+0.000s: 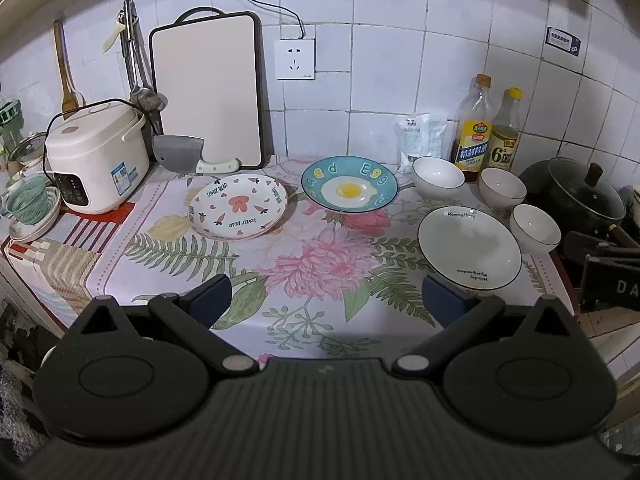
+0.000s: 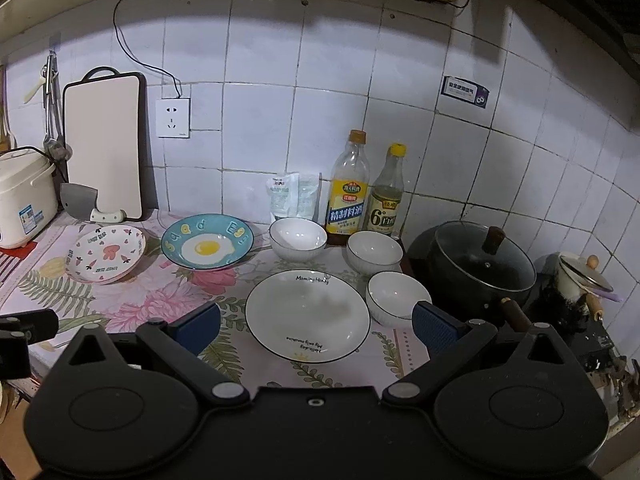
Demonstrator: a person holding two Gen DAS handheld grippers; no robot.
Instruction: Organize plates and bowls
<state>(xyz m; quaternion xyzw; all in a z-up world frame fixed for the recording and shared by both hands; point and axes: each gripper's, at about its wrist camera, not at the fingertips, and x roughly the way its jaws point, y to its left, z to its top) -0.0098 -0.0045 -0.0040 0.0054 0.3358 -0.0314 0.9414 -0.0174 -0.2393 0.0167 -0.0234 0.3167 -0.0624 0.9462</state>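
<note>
Both your left gripper (image 1: 326, 300) and right gripper (image 2: 316, 326) gape wide, holding nothing; three white bowls (image 2: 298, 238) and the white plate (image 2: 307, 316) sit empty on the table (image 1: 320, 280).

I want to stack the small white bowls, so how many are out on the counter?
3. One bowl sits by the seasoning bottles, a second bowl right of it, a third bowl beside the white plate. None looks hidden.

Right claw (image 2: 316, 326) wide open, empty, over near edge of white plate (image 2: 307, 316). Three white bowls (image 2: 298, 238) (image 2: 374, 252) (image 2: 398, 294) behind and right of it. Egg plate (image 2: 207, 246) and pink plate (image 2: 106, 254) left on counter (image 2: 168, 296). Pot (image 2: 480, 264) far right.
</note>
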